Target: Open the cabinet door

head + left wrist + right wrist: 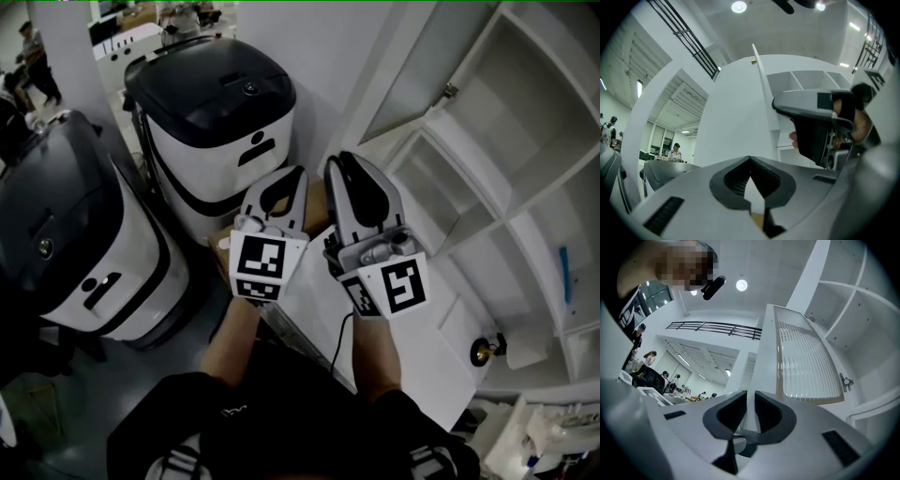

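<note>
Right hand-held gripper (342, 161) points at cabinet door (412, 66), white machine (216, 112) beside.

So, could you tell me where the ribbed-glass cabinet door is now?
In the right gripper view, the cabinet door stands open right of centre, beyond the right gripper, with white shelves on its right.

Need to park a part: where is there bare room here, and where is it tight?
Bare: the compartments of the cabinet beside its open door, except the right one holding a blue item. Tight: the floor at left, taken by a black-topped machine and a second machine.
</note>
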Tool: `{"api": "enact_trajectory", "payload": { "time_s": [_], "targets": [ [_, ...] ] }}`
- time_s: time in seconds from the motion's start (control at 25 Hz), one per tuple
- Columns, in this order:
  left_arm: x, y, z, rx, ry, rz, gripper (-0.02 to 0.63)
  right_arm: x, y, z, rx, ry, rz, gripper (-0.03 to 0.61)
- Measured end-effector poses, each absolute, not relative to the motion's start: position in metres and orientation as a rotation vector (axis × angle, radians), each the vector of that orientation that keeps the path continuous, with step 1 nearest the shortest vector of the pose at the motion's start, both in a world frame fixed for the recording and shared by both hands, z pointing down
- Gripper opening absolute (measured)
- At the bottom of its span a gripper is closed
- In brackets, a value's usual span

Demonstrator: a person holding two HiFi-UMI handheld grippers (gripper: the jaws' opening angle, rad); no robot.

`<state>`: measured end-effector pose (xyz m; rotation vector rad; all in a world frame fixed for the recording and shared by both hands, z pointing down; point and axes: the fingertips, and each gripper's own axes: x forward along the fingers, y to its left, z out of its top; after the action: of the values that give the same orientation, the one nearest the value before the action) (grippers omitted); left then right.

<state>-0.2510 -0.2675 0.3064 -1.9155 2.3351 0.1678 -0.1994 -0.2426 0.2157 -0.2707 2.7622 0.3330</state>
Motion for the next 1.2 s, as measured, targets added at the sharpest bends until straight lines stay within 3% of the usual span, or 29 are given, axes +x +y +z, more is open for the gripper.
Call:
{"api": "enact_trajectory", "payload": {
  "time_s": [0.36, 0.6, 1.2],
  "targets": [
    [-0.262, -0.272, 0.308, -1.94, 2.334, 0.184, 0.005, -0.197, -0.237, 0.216, -0.213, 2.756, 0.291, 0.067],
    [-0.256, -0.291, 0.33, -2.01, 2.356, 0.147, 0.005, -0.171, -0.249, 0.22, -0.315, 2.757, 0.305, 0.032],
    [-0.118, -0.361, 0.363, -2.458, 1.977, 0.061, 0.005, -0.053, -0.324, 0.286, -0.942, 2.718, 0.118, 0.02]
  ]
}}
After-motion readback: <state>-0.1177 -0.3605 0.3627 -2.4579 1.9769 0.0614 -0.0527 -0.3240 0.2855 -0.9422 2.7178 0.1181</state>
